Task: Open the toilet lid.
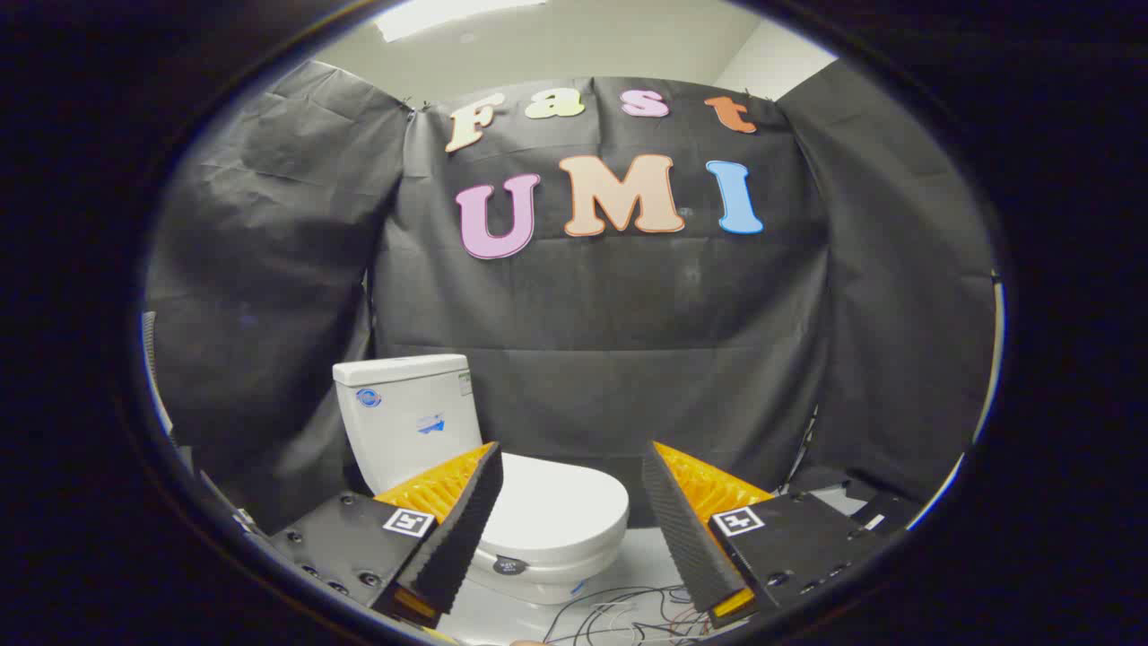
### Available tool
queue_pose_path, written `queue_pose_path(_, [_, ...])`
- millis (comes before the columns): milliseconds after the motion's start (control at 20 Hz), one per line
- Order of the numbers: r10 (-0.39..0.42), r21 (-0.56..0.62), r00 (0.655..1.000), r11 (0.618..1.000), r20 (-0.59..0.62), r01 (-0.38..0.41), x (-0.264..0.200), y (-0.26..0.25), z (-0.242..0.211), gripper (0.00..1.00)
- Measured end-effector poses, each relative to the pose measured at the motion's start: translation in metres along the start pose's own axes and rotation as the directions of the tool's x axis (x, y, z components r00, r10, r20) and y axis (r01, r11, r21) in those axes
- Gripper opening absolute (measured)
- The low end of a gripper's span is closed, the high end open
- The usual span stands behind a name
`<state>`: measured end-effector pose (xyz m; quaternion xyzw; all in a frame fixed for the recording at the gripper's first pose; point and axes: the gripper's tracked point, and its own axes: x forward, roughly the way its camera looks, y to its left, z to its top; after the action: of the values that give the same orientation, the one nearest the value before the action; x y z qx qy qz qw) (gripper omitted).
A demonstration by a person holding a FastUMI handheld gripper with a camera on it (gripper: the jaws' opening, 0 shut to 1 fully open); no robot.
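Observation:
A white toilet stands on the floor ahead, its tank against the black cloth wall. Its lid lies flat down over the bowl, facing right of the tank. My gripper is open, with its orange-and-black fingers spread wide and nothing between them. The left finger covers the lid's near-left part in the view. The right finger stands off to the right of the lid. The lid is still some way beyond the fingertips.
Black cloth walls close in the booth behind and on both sides of the toilet. Loose wires lie on the pale floor just in front of the bowl. A dark flat object rests on the floor at the right.

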<state>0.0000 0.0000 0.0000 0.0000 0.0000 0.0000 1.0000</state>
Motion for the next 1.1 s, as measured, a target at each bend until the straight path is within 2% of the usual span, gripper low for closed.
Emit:
queue_pose_path(200, [-0.001,-0.003,1.000,1.000,0.002,0.001,0.007,0.001,-0.001,0.97])
queue_pose_path(450, [0.011,-0.005,0.999,1.000,-0.040,-0.011,0.046,0.004,-0.008,0.97])
queue_pose_path(550, [0.013,-0.005,0.997,1.000,-0.075,-0.013,0.051,0.005,-0.016,0.97])
queue_pose_path(700, [0.022,-0.002,0.998,1.000,-0.065,-0.022,0.058,0.007,-0.013,0.97])
queue_pose_path(900, [0.074,0.003,0.996,0.997,-0.045,-0.074,0.073,0.020,-0.010,0.97])
queue_pose_path(1000, [0.104,0.062,0.994,0.993,0.011,-0.105,0.081,0.030,-0.010,0.97])
queue_pose_path(1100, [0.091,0.131,0.995,0.987,0.033,-0.095,0.083,0.033,-0.019,0.97])
